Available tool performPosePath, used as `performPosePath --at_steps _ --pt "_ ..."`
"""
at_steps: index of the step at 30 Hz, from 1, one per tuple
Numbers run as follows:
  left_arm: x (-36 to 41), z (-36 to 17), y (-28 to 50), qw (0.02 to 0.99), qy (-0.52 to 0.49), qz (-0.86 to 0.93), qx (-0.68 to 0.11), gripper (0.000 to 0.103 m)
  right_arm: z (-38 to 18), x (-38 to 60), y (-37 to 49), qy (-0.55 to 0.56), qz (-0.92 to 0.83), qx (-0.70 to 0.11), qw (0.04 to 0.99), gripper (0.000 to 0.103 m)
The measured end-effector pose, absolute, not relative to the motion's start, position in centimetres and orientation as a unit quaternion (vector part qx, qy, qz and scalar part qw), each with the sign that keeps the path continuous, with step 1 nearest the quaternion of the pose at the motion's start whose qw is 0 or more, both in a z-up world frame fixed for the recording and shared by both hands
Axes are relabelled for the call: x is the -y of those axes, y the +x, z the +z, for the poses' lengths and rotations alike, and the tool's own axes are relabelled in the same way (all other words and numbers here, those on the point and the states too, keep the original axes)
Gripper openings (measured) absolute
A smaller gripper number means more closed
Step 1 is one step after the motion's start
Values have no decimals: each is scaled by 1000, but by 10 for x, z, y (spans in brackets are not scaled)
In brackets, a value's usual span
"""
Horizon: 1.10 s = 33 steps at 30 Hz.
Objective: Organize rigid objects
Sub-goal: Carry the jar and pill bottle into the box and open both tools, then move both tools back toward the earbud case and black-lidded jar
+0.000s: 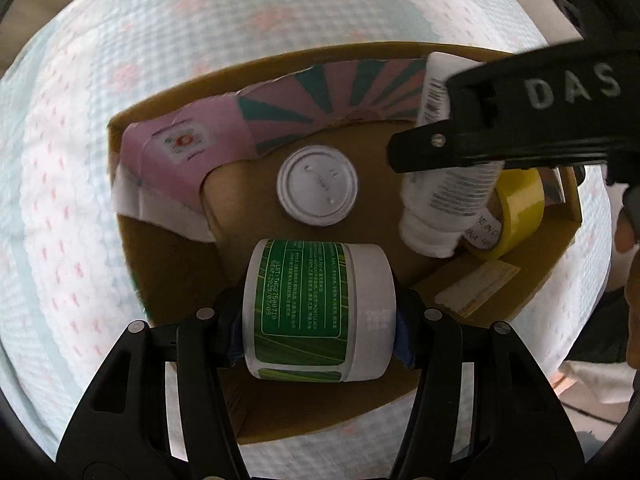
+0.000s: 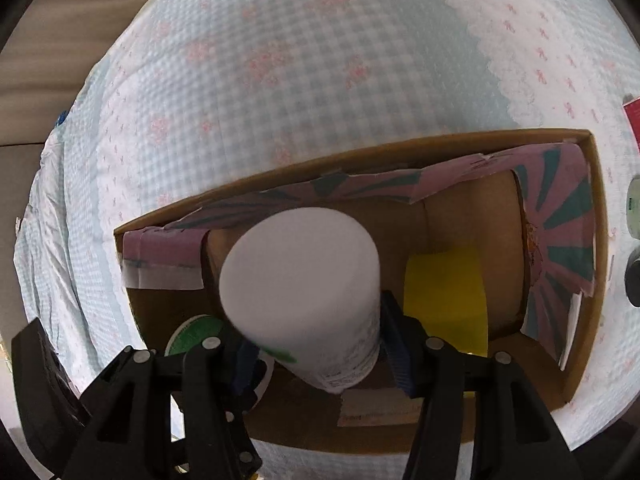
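Note:
My left gripper [image 1: 318, 316] is shut on a white jar with a green label [image 1: 316, 312], held on its side over the open cardboard box [image 1: 120, 128]. My right gripper [image 2: 316, 344] is shut on a white bottle with printed text [image 2: 304, 280], held over the same box; in the left wrist view the bottle [image 1: 448, 200] hangs cap-down by the yellow tape roll [image 1: 516, 212]. A round white lid [image 1: 318, 186] lies on the box floor. The green-labelled jar also shows at the lower left of the right wrist view [image 2: 196, 330].
The box stands on a bed with a blue-and-white checked cover with pink flowers [image 2: 280, 60]. Pink and teal paper [image 1: 304, 100] lines the box's far wall. A paper slip [image 1: 476, 288] lies on the box floor. Small objects [image 2: 634, 280] sit at the far right on the cover.

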<state>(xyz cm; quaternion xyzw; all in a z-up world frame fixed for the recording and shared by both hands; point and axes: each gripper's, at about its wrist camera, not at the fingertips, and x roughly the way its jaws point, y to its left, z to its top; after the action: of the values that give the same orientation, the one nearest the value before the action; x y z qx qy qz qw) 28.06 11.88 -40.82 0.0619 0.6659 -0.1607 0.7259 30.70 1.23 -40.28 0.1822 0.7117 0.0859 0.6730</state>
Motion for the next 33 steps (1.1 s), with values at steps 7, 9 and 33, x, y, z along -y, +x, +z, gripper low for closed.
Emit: performPosePath --at_steps 7,9,33 --pt "-101 -386 270 755 80 -185 -624 103 -397 -16 318 169 116 -707 677 51" --pt "-102 -383 268 759 76 -181 -621 103 -387 -12 316 150 95 -699 693 71" --pt "-153 -310 208 805 40 -124 -579 103 -299 1 248 133 93 -618 770 102"
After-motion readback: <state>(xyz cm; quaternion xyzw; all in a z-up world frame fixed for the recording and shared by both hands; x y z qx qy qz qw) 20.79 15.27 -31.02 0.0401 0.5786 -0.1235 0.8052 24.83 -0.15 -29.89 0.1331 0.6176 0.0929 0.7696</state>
